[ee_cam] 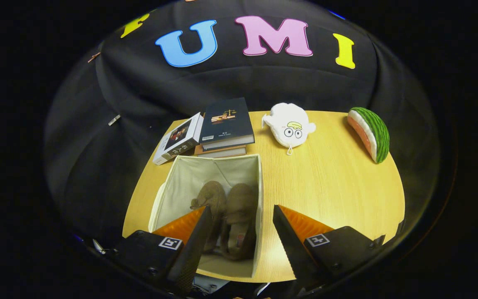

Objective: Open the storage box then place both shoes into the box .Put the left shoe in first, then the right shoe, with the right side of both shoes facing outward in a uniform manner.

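Two shoes sit side by side in the open box; gripper spread wide above, holding nothing.

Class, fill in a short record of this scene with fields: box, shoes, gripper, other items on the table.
box: storage box, open, on the wooden table
shoes: two brown shoes side by side inside the box
gripper: gripper open above the box, holding nothing
other items: stack of books beyond the box, white plush toy, watermelon slice toy
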### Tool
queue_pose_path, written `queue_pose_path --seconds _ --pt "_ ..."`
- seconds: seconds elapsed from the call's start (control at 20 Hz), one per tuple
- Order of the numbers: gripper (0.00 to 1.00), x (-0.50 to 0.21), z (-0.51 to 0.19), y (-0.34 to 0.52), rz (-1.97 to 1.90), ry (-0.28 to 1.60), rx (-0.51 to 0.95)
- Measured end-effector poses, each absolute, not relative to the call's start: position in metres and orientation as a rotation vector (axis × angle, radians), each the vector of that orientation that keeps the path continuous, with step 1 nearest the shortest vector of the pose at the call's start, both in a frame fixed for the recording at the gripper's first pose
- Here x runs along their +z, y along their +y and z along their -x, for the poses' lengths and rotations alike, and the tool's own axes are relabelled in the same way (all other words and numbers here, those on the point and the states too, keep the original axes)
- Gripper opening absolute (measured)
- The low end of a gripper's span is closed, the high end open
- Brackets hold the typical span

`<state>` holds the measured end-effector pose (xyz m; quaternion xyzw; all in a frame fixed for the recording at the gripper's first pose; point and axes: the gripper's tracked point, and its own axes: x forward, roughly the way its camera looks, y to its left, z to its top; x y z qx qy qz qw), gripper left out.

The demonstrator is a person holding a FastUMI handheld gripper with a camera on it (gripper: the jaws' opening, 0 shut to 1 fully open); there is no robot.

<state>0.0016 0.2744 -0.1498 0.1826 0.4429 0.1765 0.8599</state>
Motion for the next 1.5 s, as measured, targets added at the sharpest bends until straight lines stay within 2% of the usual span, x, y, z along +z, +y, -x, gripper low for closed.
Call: queue_pose_path --seconds 0.3,0.75,1.05,1.5 --pt "0.92 -0.129 -0.019 0.222 -0.37 0.787 0.362" --pt "0.92 -0.094 -0.051 0.08 -0.197 0.531 0.292" --pt "0.88 -0.061 -0.069 0.014 -0.178 0.377 0.26" --pt "0.87 -0.025 -0.05 -0.072 -0.203 0.212 0.189"
